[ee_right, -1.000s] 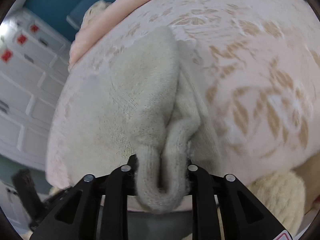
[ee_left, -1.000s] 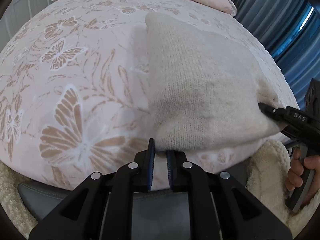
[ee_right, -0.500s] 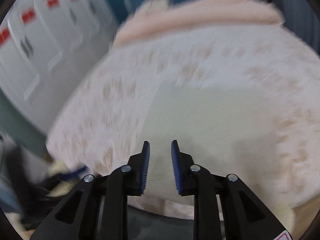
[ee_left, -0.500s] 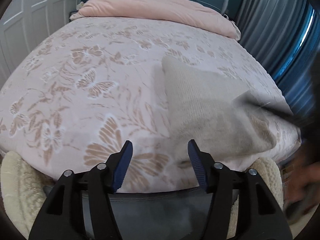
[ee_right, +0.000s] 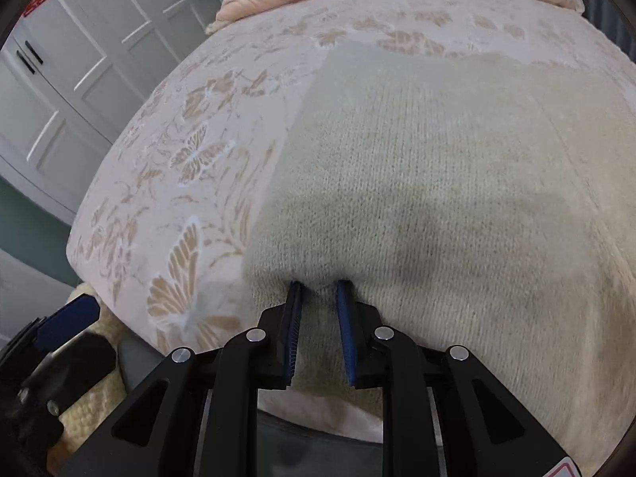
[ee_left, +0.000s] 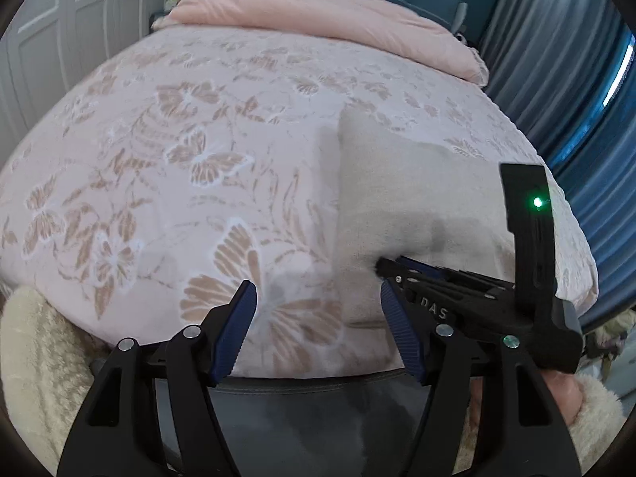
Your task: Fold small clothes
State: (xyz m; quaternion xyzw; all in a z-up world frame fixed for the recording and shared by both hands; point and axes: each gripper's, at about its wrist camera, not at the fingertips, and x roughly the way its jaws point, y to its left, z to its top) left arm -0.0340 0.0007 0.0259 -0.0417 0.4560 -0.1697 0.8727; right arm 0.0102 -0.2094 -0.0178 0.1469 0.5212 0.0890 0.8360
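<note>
Item: cream knit garment, one piece, lying flat on the bed near its foot edge, toward my right side. The near hem sits just at the mattress edge; the far end reaches up the butterfly-print bedspread. A pink duvet is bunched at the head end, well apart from the work.

Left claw: jaws wide apart, empty, hovering over the bedspread just beside the garment's left edge. Nothing between the pads.

Right claw: jaws narrowly parted, tips pressed into the near-left portion of the knit. A ridge of fabric stands between the blue pads, but I see a gap on each side, so I log it as not yet clamped. In the left wrist view I see the same right claw lying low across the garment's lower left corner.

Handling notes, my judgement: light, soft, limp, fuzzy. It will drape and sag from any single hold, and the loose knit may stretch if I drag it. The pile should grip the ribbed pads well, so slipping is unlikely. The thick layers bunch easily.

Recommended holds: both near corners at the hem, pinching all layers together, one claw to each. Lift low, carry toward the far end, lay down without pulling.
</note>
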